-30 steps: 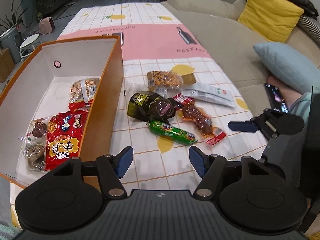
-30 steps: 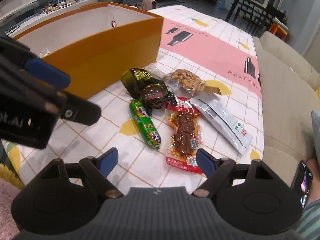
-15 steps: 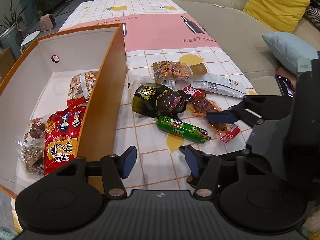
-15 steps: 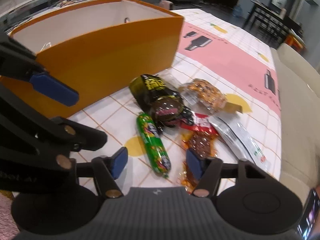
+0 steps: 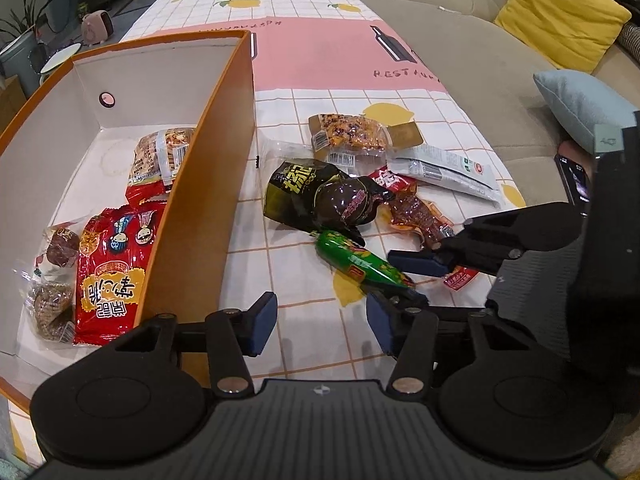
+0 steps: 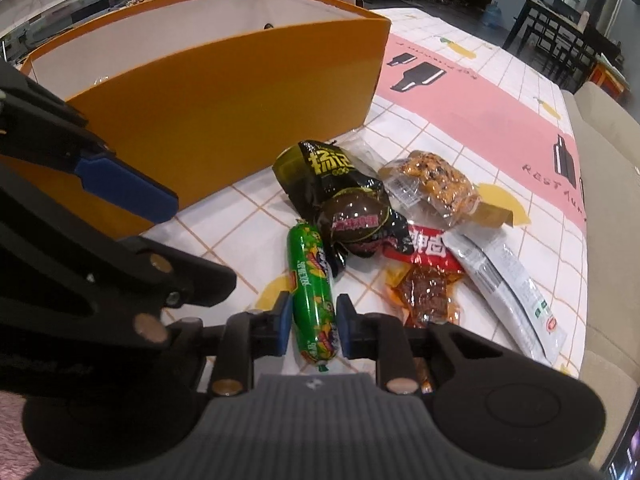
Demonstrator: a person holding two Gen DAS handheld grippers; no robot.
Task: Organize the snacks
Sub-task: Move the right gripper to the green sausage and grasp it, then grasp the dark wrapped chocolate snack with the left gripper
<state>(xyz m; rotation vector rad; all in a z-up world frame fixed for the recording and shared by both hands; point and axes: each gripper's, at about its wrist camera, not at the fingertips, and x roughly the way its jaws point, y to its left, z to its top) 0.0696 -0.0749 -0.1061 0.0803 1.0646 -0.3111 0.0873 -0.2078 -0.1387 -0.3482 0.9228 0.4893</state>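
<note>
Several packets already lie inside the orange box (image 5: 208, 184) at the left, among them a red bag with yellow lettering (image 5: 112, 276) and a clear-wrapped biscuit pack (image 5: 160, 156). Next to the right, the left hand-held gripper (image 5: 316, 322) hangs empty above the counter (image 5: 288, 264), its blue pads spread apart. Further right lies the loose pile: a green sausage stick (image 6: 314, 300), a dark olive pouch (image 6: 340, 200), a clear pack of nut brittle (image 6: 436, 184), a red pack of braised meat (image 6: 428, 280) and a pale grey sachet (image 6: 504, 288). The right hand-held gripper (image 6: 311, 326) has its pads pressed against both flanks of the sausage stick near its lower end, pinching it where it lies on the counter.

The risk, as I judge it: the stick is glossy and round, and it is held near one end, so the long free part may droop or twist out of the pads on the lift. Its upper tip lies just beside, perhaps touching, the olive pouch, which could be dragged along. The box wall is tall and could catch the dangling end
</note>
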